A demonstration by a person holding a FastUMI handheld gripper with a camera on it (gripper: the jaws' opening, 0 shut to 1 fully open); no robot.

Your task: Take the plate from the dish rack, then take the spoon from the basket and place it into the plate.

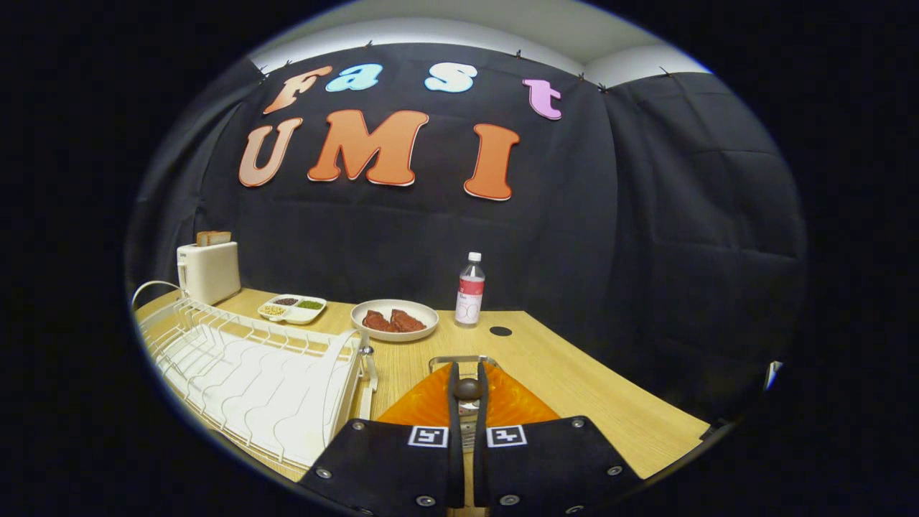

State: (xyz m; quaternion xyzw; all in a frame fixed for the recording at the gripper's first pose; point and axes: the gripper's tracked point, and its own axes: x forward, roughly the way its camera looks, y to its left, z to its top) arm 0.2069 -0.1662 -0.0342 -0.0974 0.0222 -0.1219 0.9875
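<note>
With the plate (431, 409) already on the table by the dish rack (251, 373), the spoon (467, 391) is pinched between the gripper (467, 380) fingers over it; lowering gently and letting go looks like what's needed next.

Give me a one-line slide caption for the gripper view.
Gripper shut on the orange plate above the wooden table, white dish rack beside it.
</note>
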